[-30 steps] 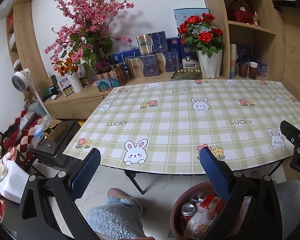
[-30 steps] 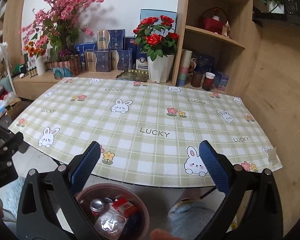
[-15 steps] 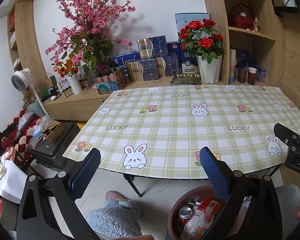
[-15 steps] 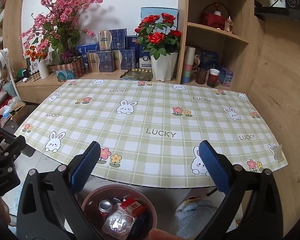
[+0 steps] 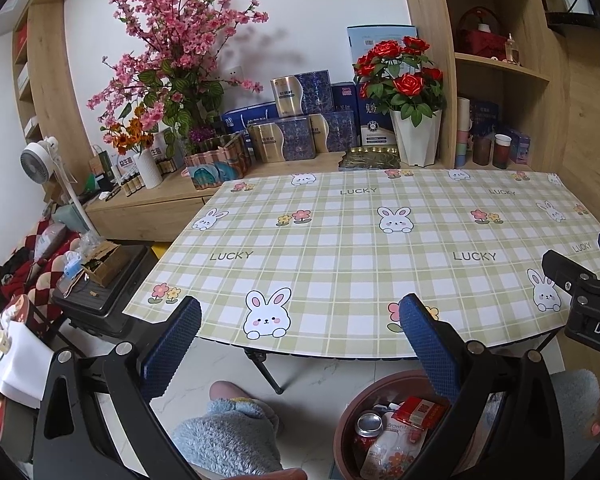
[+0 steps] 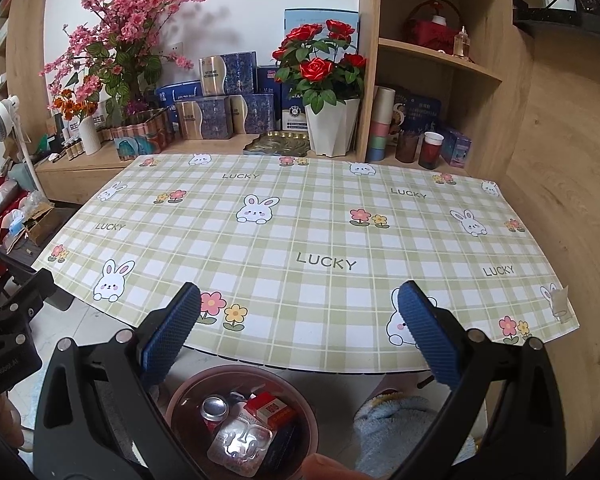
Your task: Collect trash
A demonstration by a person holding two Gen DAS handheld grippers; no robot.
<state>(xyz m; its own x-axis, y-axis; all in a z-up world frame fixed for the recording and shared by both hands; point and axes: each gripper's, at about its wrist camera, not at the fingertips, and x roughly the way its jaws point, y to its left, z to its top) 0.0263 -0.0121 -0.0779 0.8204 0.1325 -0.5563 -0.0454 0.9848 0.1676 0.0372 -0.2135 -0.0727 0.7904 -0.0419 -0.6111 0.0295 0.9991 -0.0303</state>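
A brown round bin (image 6: 180, 396) (image 5: 346, 408) stands on the floor below the table's near edge. In it lie a soda can (image 6: 215, 407) (image 5: 369, 424), a red packet (image 6: 269, 409) (image 5: 419, 411) and a clear wrapper (image 6: 242, 442) (image 5: 388, 454). My left gripper (image 5: 300, 340) is open above the floor, left of the bin, with nothing between its fingers. My right gripper (image 6: 300, 328) is open too, held over the bin and the table edge, also holding nothing. The table (image 5: 340, 240) (image 6: 300, 232), in a green checked rabbit cloth, carries no loose trash.
A person's fluffy blue slippers (image 5: 228, 436) (image 6: 396, 424) sit on the floor beside the bin. Behind the table are flower pots (image 5: 416, 136), blue boxes (image 5: 292, 136) and wooden shelves (image 6: 432, 56). A black case (image 5: 104, 300) with clutter and a fan (image 5: 40, 160) stand at left.
Both grippers have drawn back and risen slightly, so the table looks farther and more of the bin shows. Both stay open.
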